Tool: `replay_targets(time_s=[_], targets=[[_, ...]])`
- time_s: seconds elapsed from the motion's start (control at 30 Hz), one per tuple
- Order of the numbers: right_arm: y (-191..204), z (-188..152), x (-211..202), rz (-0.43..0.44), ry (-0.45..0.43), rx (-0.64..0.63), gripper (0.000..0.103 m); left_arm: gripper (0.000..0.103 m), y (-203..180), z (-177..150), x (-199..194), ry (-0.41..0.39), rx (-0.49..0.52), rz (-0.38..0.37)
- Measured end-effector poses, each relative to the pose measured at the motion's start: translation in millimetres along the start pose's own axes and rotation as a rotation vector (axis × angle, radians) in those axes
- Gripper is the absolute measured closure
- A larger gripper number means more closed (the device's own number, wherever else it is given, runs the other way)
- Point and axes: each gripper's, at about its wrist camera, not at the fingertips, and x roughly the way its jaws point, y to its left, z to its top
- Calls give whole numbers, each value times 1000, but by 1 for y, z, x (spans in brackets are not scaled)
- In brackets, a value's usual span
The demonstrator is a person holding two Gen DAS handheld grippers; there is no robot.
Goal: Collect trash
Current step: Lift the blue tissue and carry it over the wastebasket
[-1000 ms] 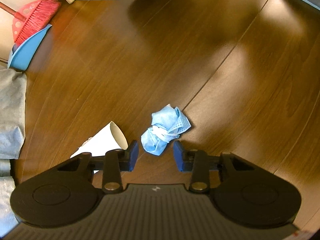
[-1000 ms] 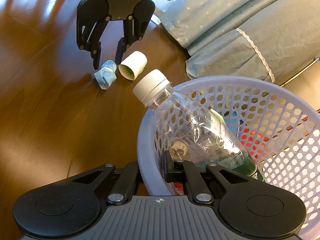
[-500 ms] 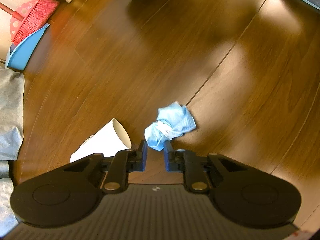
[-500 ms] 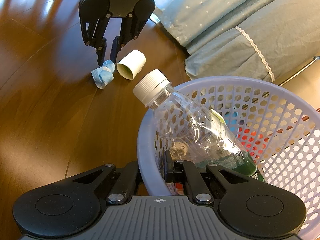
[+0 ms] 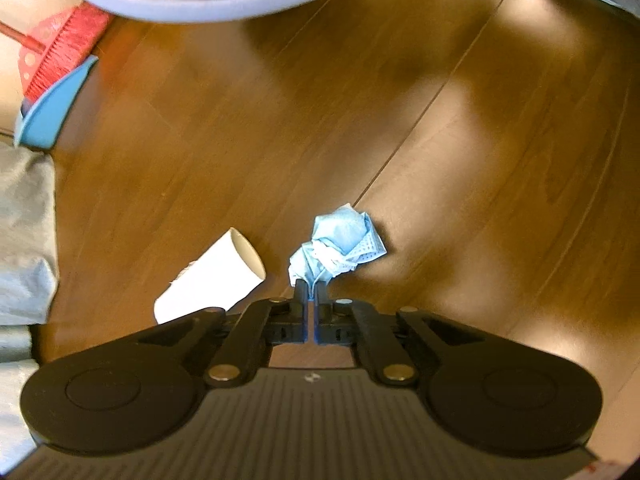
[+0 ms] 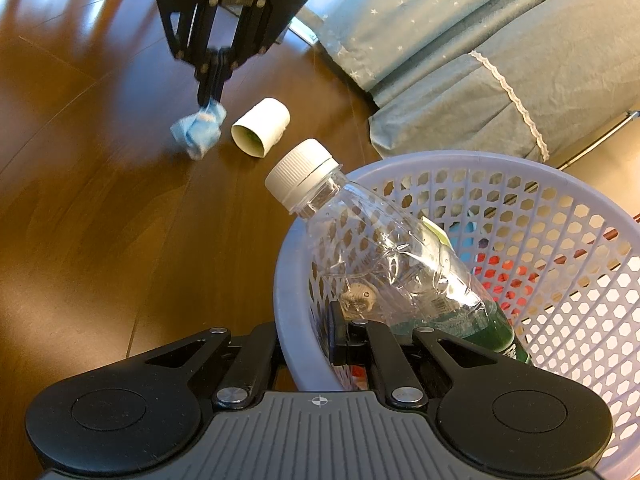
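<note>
Blue crumpled mask [image 5: 340,246] is hanging from the left claw [image 5: 311,286], whose jaws are pressing together on a thin fold at the mask's near edge. In the right wrist view the mask [image 6: 198,132] is appearing to sit just clear of the wooden floor [image 6: 100,240], though blur makes contact hard to judge. A white paper cup [image 5: 212,276] is lying on its side at 9 o'clock from the mask, near but apart. The right claw [image 6: 308,332] is pinching the rim of the lavender basket [image 6: 500,164], one finger outside the wall and one inside. A clear plastic bottle [image 6: 384,256] is leaning over the rim, cap pointing toward 10 o'clock.
</note>
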Motion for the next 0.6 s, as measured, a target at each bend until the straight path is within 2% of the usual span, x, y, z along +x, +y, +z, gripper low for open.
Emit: replay_targets(time_s=[0.6], targets=[[-1,5,4,-4,24,9,100,103,17,19,-86,-76,49,155]])
